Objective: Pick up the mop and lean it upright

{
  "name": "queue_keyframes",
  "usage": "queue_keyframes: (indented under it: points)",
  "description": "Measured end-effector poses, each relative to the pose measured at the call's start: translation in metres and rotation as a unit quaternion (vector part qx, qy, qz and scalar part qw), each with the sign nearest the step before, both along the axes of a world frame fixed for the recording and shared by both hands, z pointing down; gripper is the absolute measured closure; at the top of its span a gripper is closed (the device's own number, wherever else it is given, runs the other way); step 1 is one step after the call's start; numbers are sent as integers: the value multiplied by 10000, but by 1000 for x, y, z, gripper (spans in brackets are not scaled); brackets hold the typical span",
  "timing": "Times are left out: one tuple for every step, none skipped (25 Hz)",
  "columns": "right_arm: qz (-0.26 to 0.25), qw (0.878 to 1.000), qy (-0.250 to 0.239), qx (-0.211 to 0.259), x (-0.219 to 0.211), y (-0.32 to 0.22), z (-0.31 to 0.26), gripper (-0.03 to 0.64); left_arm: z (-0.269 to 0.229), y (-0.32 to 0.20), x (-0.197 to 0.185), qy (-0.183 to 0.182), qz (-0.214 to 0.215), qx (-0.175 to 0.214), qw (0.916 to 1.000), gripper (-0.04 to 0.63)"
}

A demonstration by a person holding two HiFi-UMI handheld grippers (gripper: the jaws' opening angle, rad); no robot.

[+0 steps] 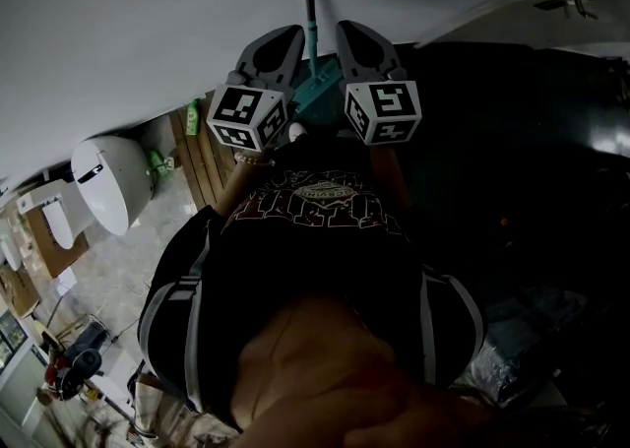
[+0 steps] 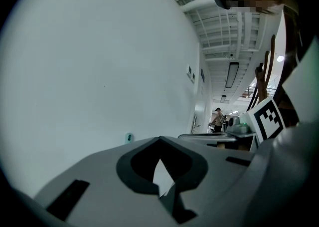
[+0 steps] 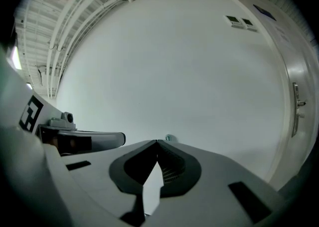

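A mop with a teal handle [image 1: 310, 13] stands upright against the white wall [image 1: 148, 32]. Its teal head [image 1: 320, 92] sits low between my two grippers. My left gripper [image 1: 292, 32] is just left of the handle and my right gripper [image 1: 348, 29] just right of it; neither touches it. Both are shut with nothing between the jaws. In the left gripper view the left gripper [image 2: 159, 138] has its tips together, and the handle's teal tip [image 2: 128, 137] shows beyond it. The right gripper [image 3: 157, 141] is likewise closed, with the teal tip [image 3: 170, 138] just past it.
A white rounded machine [image 1: 108, 180] and wooden panels [image 1: 202, 156] stand at the left, with boxes and clutter on the floor below. A dark mass fills the right side. A person [image 2: 218, 120] stands far down the corridor. A door with a handle [image 3: 296, 104] is at the right.
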State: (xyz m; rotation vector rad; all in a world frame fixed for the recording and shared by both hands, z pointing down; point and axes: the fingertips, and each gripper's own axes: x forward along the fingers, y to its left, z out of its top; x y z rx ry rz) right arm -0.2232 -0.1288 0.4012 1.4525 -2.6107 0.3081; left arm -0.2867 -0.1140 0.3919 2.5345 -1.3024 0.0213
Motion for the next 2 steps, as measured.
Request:
queue_keyframes:
  points:
    - [1, 10000, -3, -9, -1, 0, 1, 597, 0, 0, 0, -4, 7, 3, 10000, 557]
    - [2, 10000, -6, -18, -1, -1, 1, 597, 0, 0, -1, -6, 13, 4, 10000, 557]
